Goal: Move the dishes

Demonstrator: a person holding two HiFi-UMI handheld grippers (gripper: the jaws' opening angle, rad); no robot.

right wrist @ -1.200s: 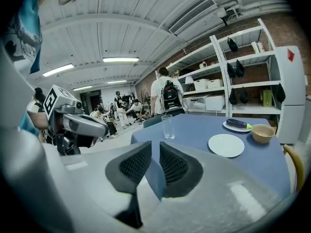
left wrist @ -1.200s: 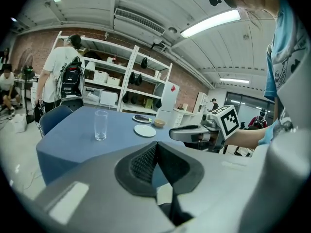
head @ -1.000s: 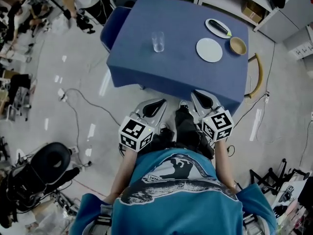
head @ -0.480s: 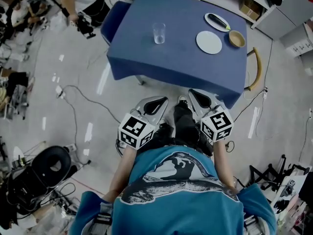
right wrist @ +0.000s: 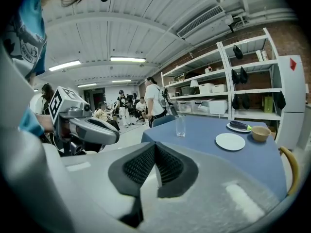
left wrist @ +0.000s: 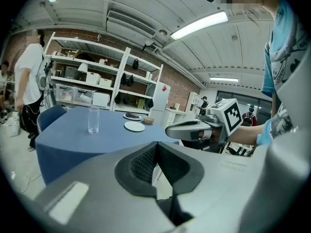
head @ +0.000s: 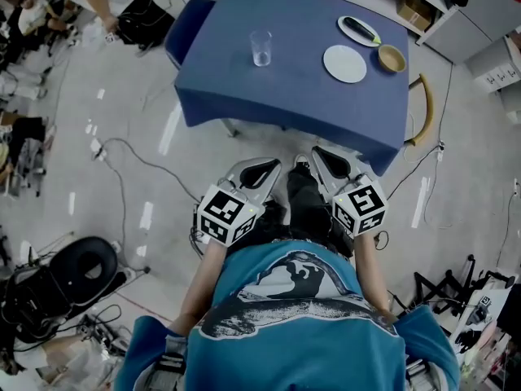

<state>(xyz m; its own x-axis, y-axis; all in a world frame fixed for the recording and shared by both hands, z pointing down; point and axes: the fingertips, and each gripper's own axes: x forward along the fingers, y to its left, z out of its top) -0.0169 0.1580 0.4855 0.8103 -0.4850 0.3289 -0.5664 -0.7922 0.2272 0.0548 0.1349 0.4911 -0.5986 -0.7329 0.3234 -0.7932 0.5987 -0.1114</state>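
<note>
While the person stands at the six o'clock edge of the blue table [head: 285, 88], the left gripper [head: 262, 169] and right gripper [head: 326, 160] are held side by side, low and short of the cloth. Each claw is clenched, its dark ribbed pads pressed together with nothing between them. The dishes sit grouped toward one o'clock on the tabletop: a round white plate [head: 345, 63], a tan bowl [head: 391, 58] just at its three o'clock, and an oval plate [head: 352, 36] bearing a dark vegetable [head: 362, 29] at its twelve. A clear glass [head: 260, 47] stands apart at eleven o'clock.
</note>
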